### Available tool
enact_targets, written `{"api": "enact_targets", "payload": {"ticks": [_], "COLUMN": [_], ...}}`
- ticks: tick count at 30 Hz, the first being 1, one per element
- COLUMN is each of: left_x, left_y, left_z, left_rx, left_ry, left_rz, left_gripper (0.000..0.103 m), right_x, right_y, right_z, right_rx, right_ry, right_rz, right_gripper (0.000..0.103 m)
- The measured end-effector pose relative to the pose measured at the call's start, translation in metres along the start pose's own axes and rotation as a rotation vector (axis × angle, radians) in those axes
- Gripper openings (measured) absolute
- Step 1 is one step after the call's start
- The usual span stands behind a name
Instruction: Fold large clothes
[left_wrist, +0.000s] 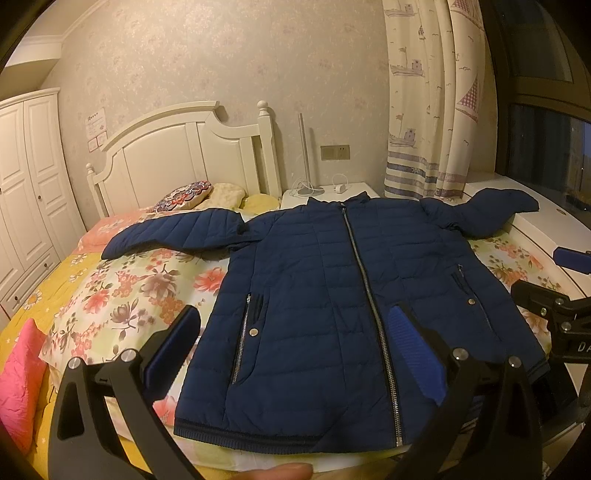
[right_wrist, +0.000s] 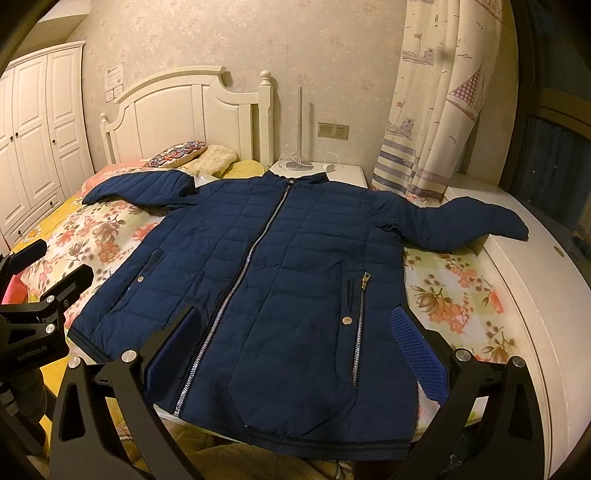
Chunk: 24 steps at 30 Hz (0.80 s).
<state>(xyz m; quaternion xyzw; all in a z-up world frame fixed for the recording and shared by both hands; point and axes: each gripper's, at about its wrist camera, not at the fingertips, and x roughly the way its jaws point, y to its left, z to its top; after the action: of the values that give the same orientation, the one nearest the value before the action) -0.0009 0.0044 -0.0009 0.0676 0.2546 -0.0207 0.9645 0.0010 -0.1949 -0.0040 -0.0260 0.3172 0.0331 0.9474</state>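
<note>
A navy quilted jacket (left_wrist: 314, 295) lies flat and zipped on the flowered bed sheet (left_wrist: 140, 288), front up, collar toward the headboard, both sleeves spread outward. It also shows in the right wrist view (right_wrist: 288, 280). My left gripper (left_wrist: 295, 339) is open and empty, hovering above the jacket's hem. My right gripper (right_wrist: 299, 339) is open and empty, also above the hem; it shows at the right edge of the left wrist view (left_wrist: 554, 302). The left gripper shows at the left edge of the right wrist view (right_wrist: 40, 288).
A white headboard (left_wrist: 177, 147) and pillows (left_wrist: 184, 195) are at the far end. A white nightstand (left_wrist: 332, 194) with a lamp stands behind the collar. A white ledge (right_wrist: 524, 295) runs along the right under the curtain (left_wrist: 432, 110). A pink cushion (left_wrist: 18, 376) lies left.
</note>
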Motion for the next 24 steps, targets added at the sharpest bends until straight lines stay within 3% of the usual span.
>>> {"api": "enact_targets", "payload": {"ticks": [24], "left_x": [-0.0004], "left_y": [-0.0017], "left_z": [-0.0002], "left_rx": [0.003], "left_ry": [0.002], "left_rz": [-0.005], "left_gripper": [0.101], "right_x": [0.0017], "right_y": [0.0041], "right_z": [-0.0035], "right_rx": [0.003], "right_ry": [0.008], "right_rz": [0.012], "right_gripper": [0.099]}}
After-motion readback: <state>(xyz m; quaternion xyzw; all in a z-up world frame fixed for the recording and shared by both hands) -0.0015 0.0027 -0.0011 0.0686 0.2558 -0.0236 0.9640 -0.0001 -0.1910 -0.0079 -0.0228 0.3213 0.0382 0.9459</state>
